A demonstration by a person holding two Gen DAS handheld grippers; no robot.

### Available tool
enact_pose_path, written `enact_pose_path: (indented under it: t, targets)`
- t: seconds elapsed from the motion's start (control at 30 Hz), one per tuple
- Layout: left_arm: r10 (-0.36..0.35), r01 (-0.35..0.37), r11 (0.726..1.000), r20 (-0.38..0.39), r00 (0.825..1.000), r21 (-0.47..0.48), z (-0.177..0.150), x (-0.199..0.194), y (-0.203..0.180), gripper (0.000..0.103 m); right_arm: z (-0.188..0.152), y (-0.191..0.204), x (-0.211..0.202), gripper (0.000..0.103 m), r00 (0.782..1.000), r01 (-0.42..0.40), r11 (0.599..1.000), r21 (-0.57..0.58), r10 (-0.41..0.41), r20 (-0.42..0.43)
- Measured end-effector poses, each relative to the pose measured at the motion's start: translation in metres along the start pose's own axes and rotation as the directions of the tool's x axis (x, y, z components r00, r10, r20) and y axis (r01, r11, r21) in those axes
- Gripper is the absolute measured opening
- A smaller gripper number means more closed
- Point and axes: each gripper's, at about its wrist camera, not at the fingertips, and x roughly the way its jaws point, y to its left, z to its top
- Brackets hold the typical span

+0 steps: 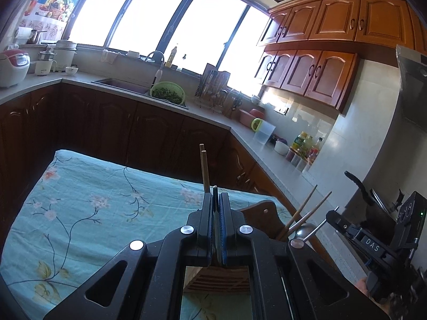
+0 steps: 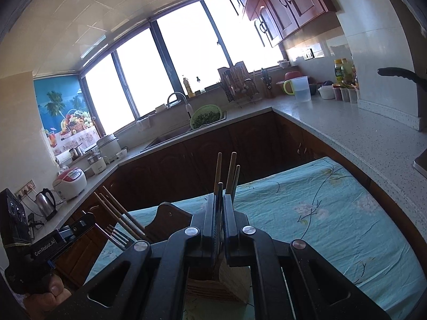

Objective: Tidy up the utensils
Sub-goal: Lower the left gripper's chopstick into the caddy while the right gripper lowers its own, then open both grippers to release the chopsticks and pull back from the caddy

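Note:
In the left wrist view my left gripper (image 1: 216,194) is shut on a thin dark stick (image 1: 215,188) that pokes up between the pads. Pale chopsticks (image 1: 204,170) rise just behind its left finger, their bases hidden. A wooden utensil holder (image 1: 263,210) stands to its right on the flowered cloth, with chopsticks (image 1: 307,208) and a metal spoon (image 1: 304,228) in it. My right gripper (image 2: 219,196) is likewise shut on a thin dark stick (image 2: 220,186), with chopsticks (image 2: 232,170) behind it. The holder (image 2: 170,217), with a fork (image 2: 117,236), lies to its left.
The table carries a teal flowered cloth (image 1: 88,200), with dark cabinets beyond its far edge. A grey counter (image 2: 347,130) runs along the right with a jug, bottles and jars. A sink with a green colander (image 1: 167,93) sits under the window. A person's hand (image 2: 50,290) holds the left gripper.

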Motion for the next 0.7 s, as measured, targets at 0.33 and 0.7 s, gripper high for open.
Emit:
enact_pose_path:
  t: [0.33,0.7]
  targets:
    - [0.009,-0.009,1.0,0.006,1.0,0.017,0.0008,-0.0091,0.0052,0.003,-0.0003,0.0026,0.0014,0.004,1.0,0.003,1.0,0.003,-0.003,-0.002]
    - [0.019,-0.019,0.999,-0.003,1.0,0.027,-0.0045,-0.0126,0.003,0.003,-0.0003,0.0027,0.0031,0.005,1.0,0.005,1.0,0.0,-0.005,-0.013]
